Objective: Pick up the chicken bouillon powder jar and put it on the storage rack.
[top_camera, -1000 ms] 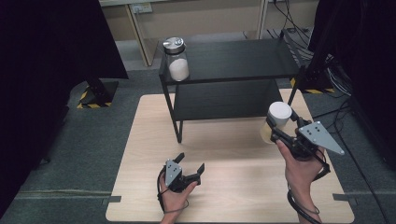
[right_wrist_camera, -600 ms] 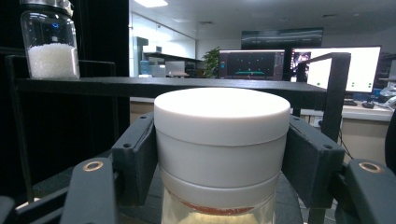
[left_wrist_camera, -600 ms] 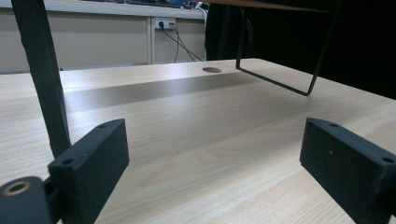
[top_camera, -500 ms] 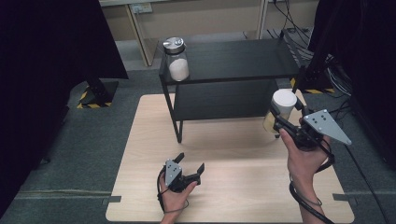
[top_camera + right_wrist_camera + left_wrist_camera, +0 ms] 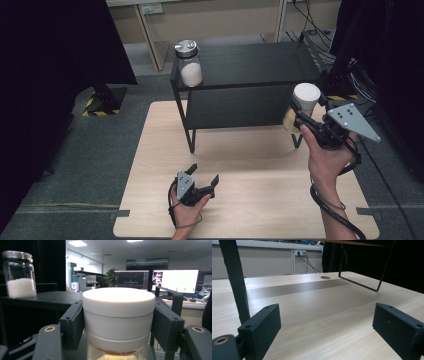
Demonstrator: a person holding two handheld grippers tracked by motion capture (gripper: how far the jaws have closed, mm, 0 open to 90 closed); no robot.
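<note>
wooden table (image 5: 250,165), black shelf (image 5: 250,65) | right gripper (image 5: 303,121) pinched white-lidded jar (image 5: 302,105) by lid, beside shelf's right edge | left gripper (image 5: 204,175) spread, on table | risk: jar clips shelf edge, slips

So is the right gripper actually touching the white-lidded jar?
Touching: in the right gripper view both jaws of the right gripper press against the white-lidded jar at its lid.
</note>
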